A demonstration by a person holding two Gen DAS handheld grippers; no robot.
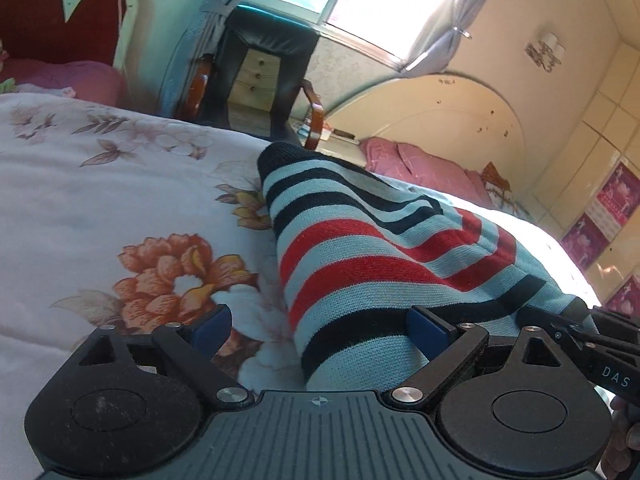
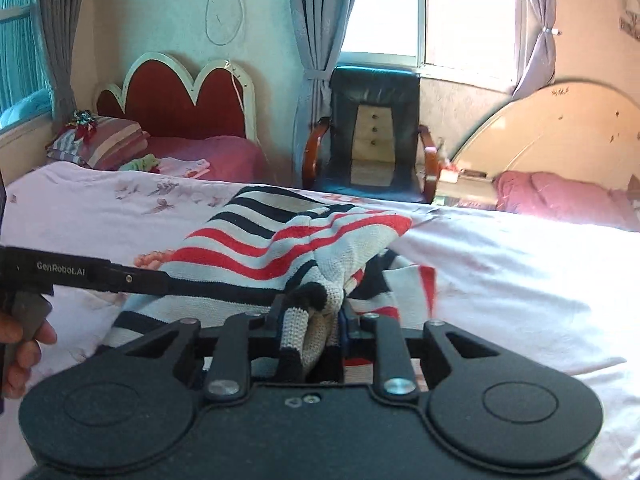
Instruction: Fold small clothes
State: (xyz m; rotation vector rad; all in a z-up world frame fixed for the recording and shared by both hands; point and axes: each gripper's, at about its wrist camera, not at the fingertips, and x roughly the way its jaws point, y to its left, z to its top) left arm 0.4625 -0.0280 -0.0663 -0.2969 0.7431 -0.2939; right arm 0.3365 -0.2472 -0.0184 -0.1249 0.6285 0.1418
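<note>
presently right hand-held gripper (image 2: 310, 320) clenches striped sweater (image 2: 256, 248); left (image 1: 320, 326) released, seemingly straddling it.

Two low wrist views along the tongs, close over the bed (image 1: 100, 200), sharing the black chair (image 2: 376, 120).

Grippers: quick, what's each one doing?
Left gripper: open, the striped sweater lying between its fingers.
Right gripper: closed on a bunch of the sweater.

sweater (image 2: 256, 252) on bed (image 2: 500, 280), armchair (image 2: 374, 132) behind
</note>
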